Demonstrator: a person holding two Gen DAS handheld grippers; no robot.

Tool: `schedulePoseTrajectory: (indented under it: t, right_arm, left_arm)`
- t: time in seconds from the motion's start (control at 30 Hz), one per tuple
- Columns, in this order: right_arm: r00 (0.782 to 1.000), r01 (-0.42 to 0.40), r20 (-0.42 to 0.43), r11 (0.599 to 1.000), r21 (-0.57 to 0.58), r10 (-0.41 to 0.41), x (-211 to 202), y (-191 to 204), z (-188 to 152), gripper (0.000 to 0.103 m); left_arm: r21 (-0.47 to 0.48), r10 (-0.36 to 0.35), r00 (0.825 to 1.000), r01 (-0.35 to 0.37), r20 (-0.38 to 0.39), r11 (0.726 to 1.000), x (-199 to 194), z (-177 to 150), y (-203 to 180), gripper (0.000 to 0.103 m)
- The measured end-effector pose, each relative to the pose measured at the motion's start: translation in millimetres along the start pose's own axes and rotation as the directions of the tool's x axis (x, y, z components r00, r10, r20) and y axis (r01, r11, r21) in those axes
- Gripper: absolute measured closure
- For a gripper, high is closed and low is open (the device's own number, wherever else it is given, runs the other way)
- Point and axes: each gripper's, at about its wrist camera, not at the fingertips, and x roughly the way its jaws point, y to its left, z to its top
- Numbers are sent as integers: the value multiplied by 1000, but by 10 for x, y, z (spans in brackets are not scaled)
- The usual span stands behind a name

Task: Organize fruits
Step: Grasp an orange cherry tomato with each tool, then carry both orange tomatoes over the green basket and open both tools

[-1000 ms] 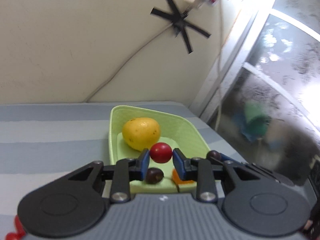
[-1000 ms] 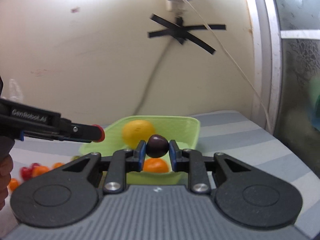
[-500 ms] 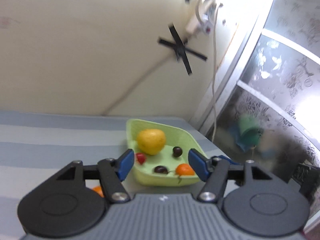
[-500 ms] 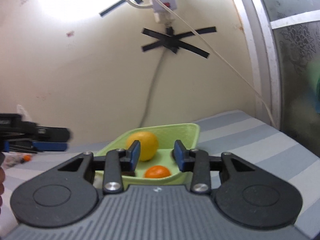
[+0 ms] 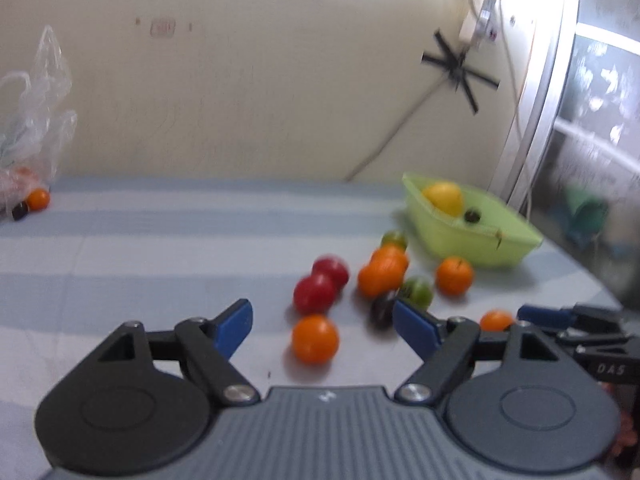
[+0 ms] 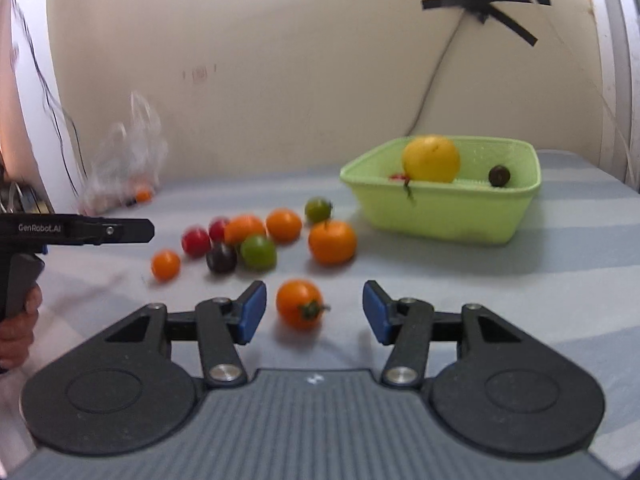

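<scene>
Two grippers, both sitting wide open and holding nothing. Right gripper [image 6: 314, 318] is hovering low over the table [image 6: 540, 280] with an orange tomato [image 6: 299, 303] lying right between its blue pads [image 6: 252, 312], slightly left of centre, apart from both pads. Its green stem is pointing right toward the other pad; the fruit is roughly round, so no long axis is mattering much.

Left gripper [image 5: 322, 326] is facing another orange tomato [image 5: 315, 339], also sitting between its jaws, touching neither. Each hand is nearest its own fruit, and the two targets are looking like different tomatoes, though I am only judging that from their places in the pile.

Rest of the loose pile is lying just beyond: two red tomatoes [image 6: 196, 241], a dark one [image 6: 221, 258], two green ones [image 6: 259, 251] and several more orange ones [image 6: 332, 240], packed close, some touching. Bin [image 6: 448, 208] is standing beyond the pile and to the right, already holding a big yellow fruit [image 6: 431, 159], a dark tomato [image 6: 499, 175] and something red half hidden behind the rim. A plastic bag [image 6: 128, 164] with a few fruits is lying far left by the wall.

Likely step: reaching for the next pick. Right one looks best lined up; it is needing only a short push forward and a squeeze. Risk: round fruit rolling off if one pad is touching first.
</scene>
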Motion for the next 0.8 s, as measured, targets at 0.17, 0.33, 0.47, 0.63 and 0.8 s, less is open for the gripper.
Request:
schedulePoseTrajectory:
  t: [0.17, 0.33, 0.47, 0.63, 0.8]
  right_arm:
    - [998, 40, -47, 998, -40, -41, 112, 67, -9, 48]
    - [997, 47, -58, 996, -79, -51, 153, 119, -18, 65]
    - [998, 43, -47, 992, -117, -49, 117, 207, -53, 72]
    - [999, 35, -35, 995, -93, -38, -68, 191, -149, 72]
    - [997, 65, -34, 997, -34, -66, -290, 2, -234, 72]
  left_arm:
    - [29, 10, 999, -9, -49, 1000, 164, -95, -38, 68]
    - [14, -21, 999, 22, -48, 1000, 130, -137, -69, 74]
    - [12, -80, 995, 81, -64, 997, 55, -221, -271, 74]
    - [51, -166, 983, 170, -78, 984, 51, -244, -642, 74]
    - [100, -211, 970, 223, -122, 970, 152, -316, -997, 73]
